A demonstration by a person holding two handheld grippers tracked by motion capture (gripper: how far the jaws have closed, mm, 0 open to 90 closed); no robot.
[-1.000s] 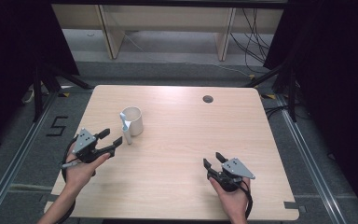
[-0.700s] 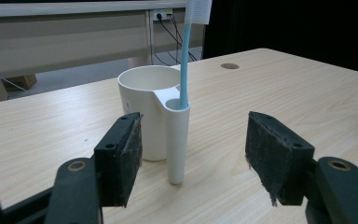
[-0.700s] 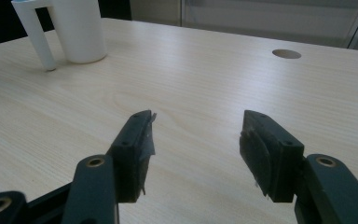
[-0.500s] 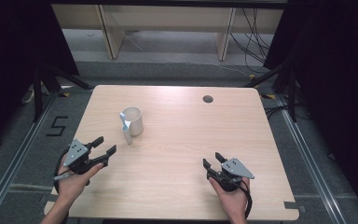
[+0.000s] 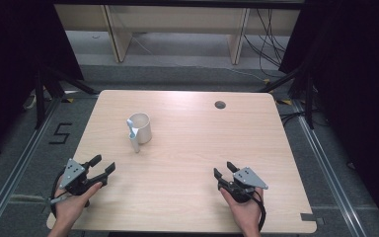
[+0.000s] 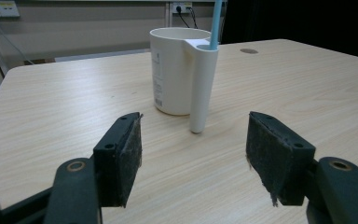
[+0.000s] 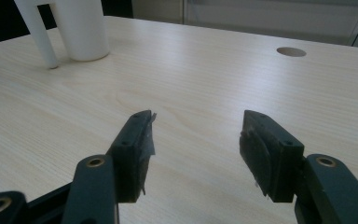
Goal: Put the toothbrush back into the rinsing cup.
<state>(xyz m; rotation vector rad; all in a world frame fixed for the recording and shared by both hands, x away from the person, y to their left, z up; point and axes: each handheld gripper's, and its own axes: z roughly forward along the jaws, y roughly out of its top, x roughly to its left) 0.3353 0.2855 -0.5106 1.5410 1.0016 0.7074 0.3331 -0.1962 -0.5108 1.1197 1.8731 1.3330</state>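
The left gripper (image 5: pixel 102 166) rests wide open and empty near the surface (image 5: pixel 187 148) edge, the white cup (image 5: pixel 141 127) well beyond it, a blue stick (image 6: pixel 216 23) cut off above; the right gripper (image 5: pixel 225 170) gapes empty.

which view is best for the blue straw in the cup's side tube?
Left gripper view: the blue straw rises close-up from the white cup's side tube. The high view shows it small. The right gripper view cuts the cup off below the rim.

Matt white plastic cup (image 6: pixel 177 70) on a smooth pale wood-grain table (image 5: pixel 187 168).
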